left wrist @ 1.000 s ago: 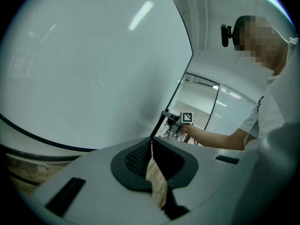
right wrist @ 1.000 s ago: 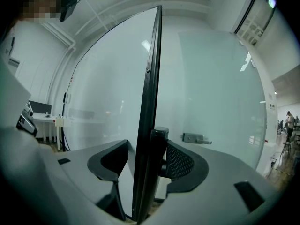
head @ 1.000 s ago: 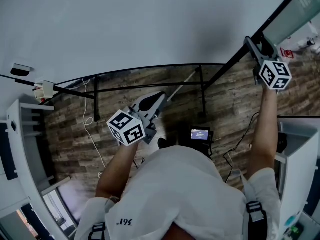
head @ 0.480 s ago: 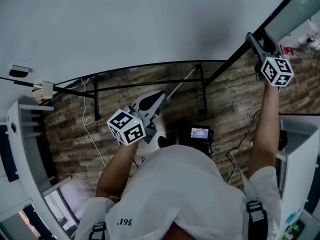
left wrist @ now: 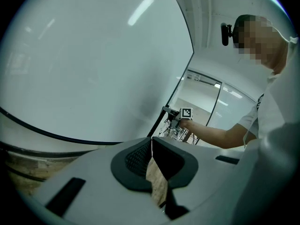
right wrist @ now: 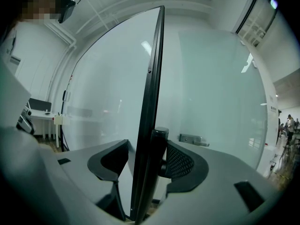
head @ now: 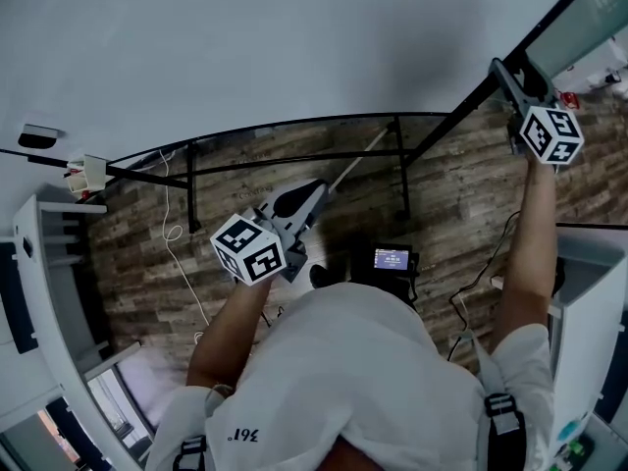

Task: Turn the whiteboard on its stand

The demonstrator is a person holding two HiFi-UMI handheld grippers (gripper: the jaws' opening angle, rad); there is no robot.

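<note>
The whiteboard (head: pixel 245 47) fills the top of the head view, with its black rim running down to the right. My right gripper (head: pixel 512 78) sits on that right rim, arm stretched out. In the right gripper view the black rim (right wrist: pixel 149 102) and the stand's post (right wrist: pixel 158 146) stand between the jaws of the right gripper (right wrist: pixel 147 161), which are shut on them. My left gripper (head: pixel 316 192) hovers below the board's lower rim, over the stand's crossbar (head: pixel 294 161). In its own view the left gripper (left wrist: pixel 151 142) is shut and holds nothing; the board's face (left wrist: pixel 84 64) is ahead.
Wooden floor (head: pixel 147 263) lies under the board, with white cables (head: pixel 177 248) and a small device with a lit screen (head: pixel 392 260). White furniture (head: pixel 39 263) stands at the left and a white cabinet (head: pixel 589 302) at the right. A glass wall (right wrist: pixel 220 93) lies behind the board.
The right gripper has crept a little up and to the right, and the board's rim has gone with it. The left gripper has stayed where it was.
</note>
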